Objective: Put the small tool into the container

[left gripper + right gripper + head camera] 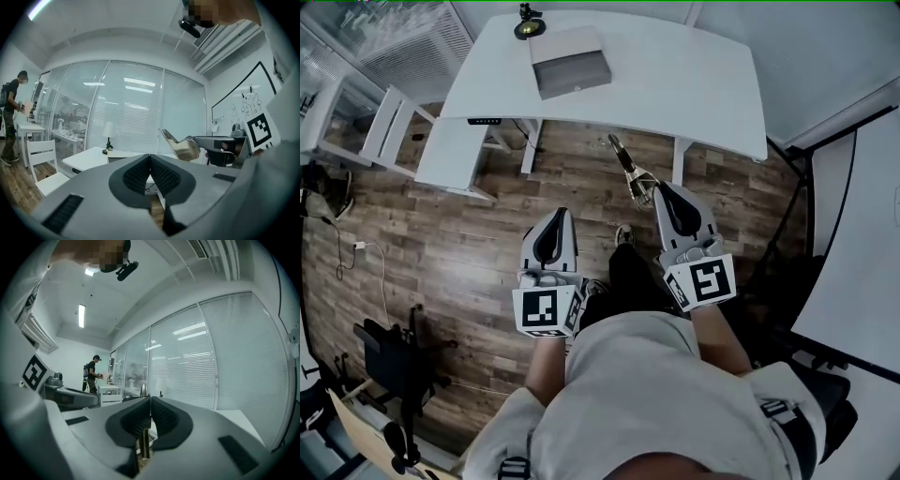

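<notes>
Wood floor underfoot, white table ahead of me.
My right gripper is clamped on the small tool, which sticks out past the jaws toward the table edge. My left gripper has its jaws pressed together on nothing. Farther out, the grey container sits on the table (a lamp just beside it), well apart from the tool.

floor: wood-grain planks | table: smooth white | container: matt grey | small tool — shiny metal
</notes>
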